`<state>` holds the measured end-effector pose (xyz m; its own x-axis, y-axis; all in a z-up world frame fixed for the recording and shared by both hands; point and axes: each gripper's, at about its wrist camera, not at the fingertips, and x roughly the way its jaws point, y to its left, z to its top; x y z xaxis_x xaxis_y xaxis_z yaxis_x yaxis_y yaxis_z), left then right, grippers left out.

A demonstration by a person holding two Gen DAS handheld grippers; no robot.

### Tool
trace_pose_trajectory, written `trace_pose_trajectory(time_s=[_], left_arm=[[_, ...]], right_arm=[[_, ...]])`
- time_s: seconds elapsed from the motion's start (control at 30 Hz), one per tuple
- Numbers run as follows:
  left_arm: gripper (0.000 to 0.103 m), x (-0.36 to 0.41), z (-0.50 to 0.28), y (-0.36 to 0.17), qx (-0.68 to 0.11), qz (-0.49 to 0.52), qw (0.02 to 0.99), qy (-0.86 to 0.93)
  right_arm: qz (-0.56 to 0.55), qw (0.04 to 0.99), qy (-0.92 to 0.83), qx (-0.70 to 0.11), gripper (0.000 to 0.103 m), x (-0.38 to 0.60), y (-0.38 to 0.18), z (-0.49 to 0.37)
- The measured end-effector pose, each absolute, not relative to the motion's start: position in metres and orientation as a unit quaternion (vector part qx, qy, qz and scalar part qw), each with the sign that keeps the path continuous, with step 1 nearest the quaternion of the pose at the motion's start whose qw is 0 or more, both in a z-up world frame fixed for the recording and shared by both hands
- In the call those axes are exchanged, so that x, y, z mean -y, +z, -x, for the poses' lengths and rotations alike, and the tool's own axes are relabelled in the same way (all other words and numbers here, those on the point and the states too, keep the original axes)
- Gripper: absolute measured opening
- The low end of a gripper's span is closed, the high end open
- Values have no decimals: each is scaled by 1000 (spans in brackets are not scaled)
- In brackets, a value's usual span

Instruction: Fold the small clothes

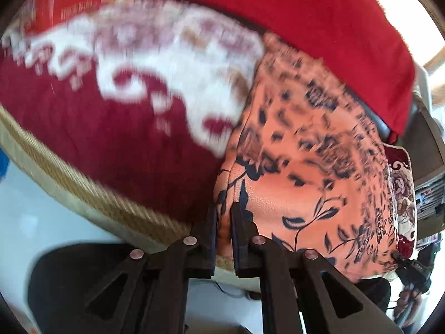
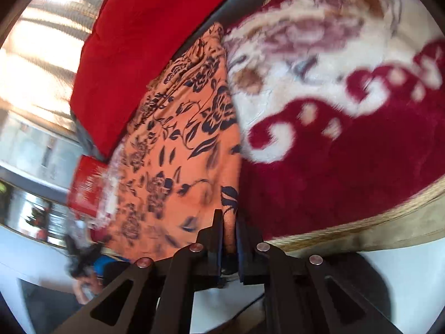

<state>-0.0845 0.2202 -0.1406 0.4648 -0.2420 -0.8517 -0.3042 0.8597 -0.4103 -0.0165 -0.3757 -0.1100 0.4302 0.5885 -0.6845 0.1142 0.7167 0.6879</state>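
Note:
An orange garment with a dark blue flower print (image 1: 311, 150) lies on a dark red and cream plush blanket (image 1: 91, 128). My left gripper (image 1: 224, 217) is shut on the garment's near left corner. In the right wrist view the same garment (image 2: 178, 139) stretches away toward the back. My right gripper (image 2: 229, 222) is shut on its near right edge. The other gripper shows small at the garment's far corner in each view: the right one in the left wrist view (image 1: 411, 270) and the left one in the right wrist view (image 2: 80, 253). The garment looks taut between them.
A bright red cushion (image 1: 319, 22) lies behind the garment, also in the right wrist view (image 2: 144, 27). The blanket has a tan braided edge (image 1: 91, 194) over a white floor (image 1: 30, 214). A red box (image 2: 86, 189) sits at the left of the right wrist view.

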Motion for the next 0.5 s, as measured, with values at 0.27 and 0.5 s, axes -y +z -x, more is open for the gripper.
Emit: trace_pose_trajectory(time_s=[0.27,0.5], left_arm=[[45,-200,84,-138,-511,222,830,31],[7,-214,101,-83,-449,238,861,10]], right_arm=[[-329,771,154,-524,55,368,-125,14],[-325,784,170,-501,7,371,-90,20]])
